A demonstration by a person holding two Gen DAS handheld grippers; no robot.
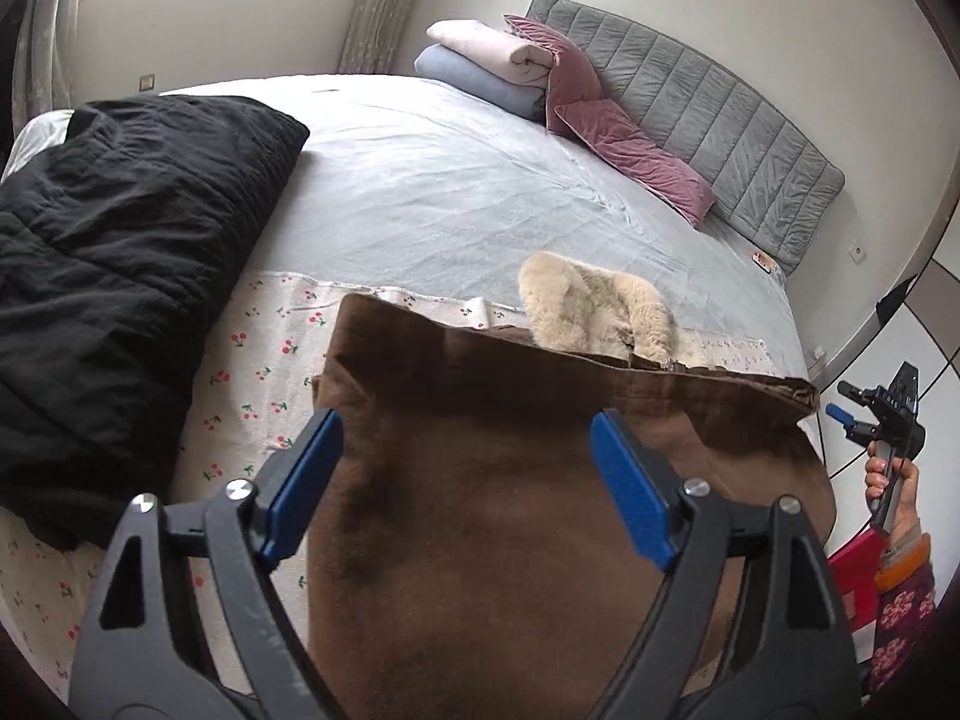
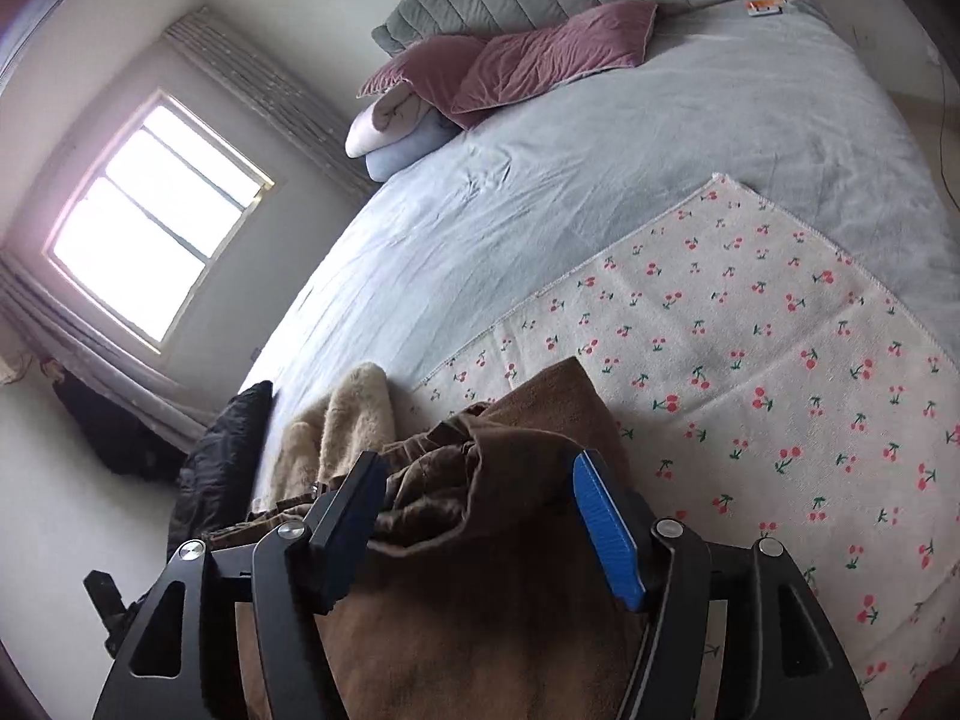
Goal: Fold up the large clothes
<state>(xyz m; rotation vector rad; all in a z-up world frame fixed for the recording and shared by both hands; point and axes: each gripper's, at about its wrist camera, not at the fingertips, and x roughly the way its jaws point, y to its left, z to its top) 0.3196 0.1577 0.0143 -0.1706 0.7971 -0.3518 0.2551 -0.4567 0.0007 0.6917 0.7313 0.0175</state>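
Brown suede-like coat with cream fleece lining, spread at the near edge of the bed on a white cherry-print cotton mat, itself laid on a pale grey-blue bedsheet. Left gripper above the coat, blue-padded fingers spread wide, nothing between them. Right gripper also parted wide, bunched brown cloth in the gap; whether touching the pads, cannot tell. Black quilted jacket heaped on the bed's left side. Near the grey padded headboard: mauve velvet pillows, folded pink and blue blankets.
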